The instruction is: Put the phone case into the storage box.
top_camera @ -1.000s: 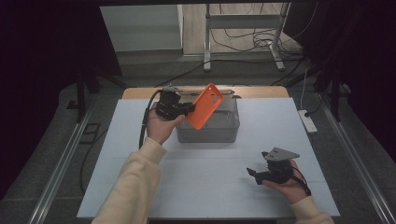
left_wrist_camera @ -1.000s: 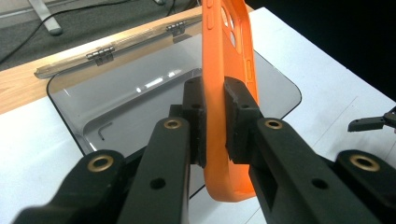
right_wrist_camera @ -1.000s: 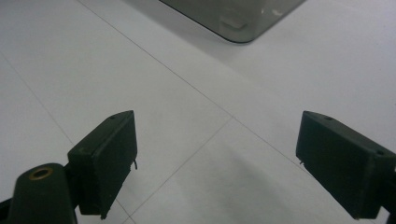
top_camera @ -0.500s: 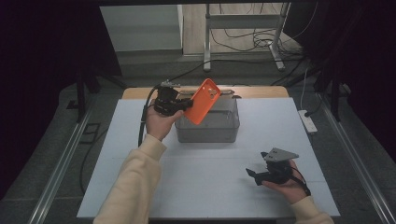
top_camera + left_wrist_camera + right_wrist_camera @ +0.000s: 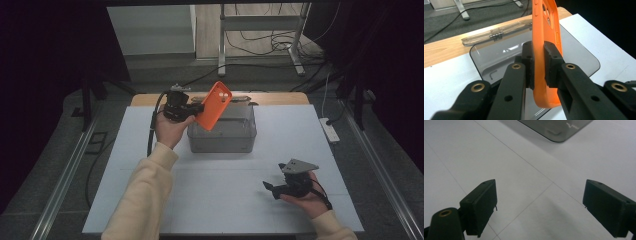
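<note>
Left hand-held gripper (image 5: 196, 108) clamped on orange silicone phone case (image 5: 214, 105), tilted above left rim of clear grey plastic box (image 5: 222, 136) mid-bench; right hand-held gripper (image 5: 270, 188) wide open, empty; next: lower case in, release.

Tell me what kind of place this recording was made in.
Probably a lab or recording workspace, not a home: a white-covered table fenced by metal rails, a metal stand with loose cables on the floor behind, and a power strip beside it.
</note>
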Available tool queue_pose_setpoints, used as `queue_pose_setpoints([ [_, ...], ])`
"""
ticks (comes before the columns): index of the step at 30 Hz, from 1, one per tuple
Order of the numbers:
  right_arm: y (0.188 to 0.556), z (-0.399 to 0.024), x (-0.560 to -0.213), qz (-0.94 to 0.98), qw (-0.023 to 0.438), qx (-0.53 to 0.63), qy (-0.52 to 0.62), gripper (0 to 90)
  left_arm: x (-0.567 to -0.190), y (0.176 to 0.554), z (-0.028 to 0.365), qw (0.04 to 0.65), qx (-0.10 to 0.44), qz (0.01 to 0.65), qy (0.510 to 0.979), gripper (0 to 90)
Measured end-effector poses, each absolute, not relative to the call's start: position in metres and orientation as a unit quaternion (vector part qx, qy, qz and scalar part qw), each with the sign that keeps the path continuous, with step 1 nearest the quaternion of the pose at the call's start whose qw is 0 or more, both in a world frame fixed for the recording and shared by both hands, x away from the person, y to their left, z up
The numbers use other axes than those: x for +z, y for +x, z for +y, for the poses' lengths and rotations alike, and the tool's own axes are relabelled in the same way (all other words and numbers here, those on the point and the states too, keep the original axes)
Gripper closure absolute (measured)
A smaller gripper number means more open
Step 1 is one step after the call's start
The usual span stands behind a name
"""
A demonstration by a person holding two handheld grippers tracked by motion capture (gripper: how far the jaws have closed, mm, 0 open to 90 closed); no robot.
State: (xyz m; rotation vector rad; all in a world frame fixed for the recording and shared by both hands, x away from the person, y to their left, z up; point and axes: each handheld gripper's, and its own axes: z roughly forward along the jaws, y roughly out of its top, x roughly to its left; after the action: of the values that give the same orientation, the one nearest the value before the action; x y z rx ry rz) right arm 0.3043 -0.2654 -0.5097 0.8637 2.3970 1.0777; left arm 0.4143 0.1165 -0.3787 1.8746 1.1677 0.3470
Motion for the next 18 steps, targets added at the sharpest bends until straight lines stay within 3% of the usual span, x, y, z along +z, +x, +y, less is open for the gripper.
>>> queue_pose_setpoints([
  [18,0.3043,-0.2636,-0.5114,0.855,0.184,0.379,0.305,12.3,-0.3828,0.4221,0.1235,0.428,0.15,0.491,0.744,81.0],
])
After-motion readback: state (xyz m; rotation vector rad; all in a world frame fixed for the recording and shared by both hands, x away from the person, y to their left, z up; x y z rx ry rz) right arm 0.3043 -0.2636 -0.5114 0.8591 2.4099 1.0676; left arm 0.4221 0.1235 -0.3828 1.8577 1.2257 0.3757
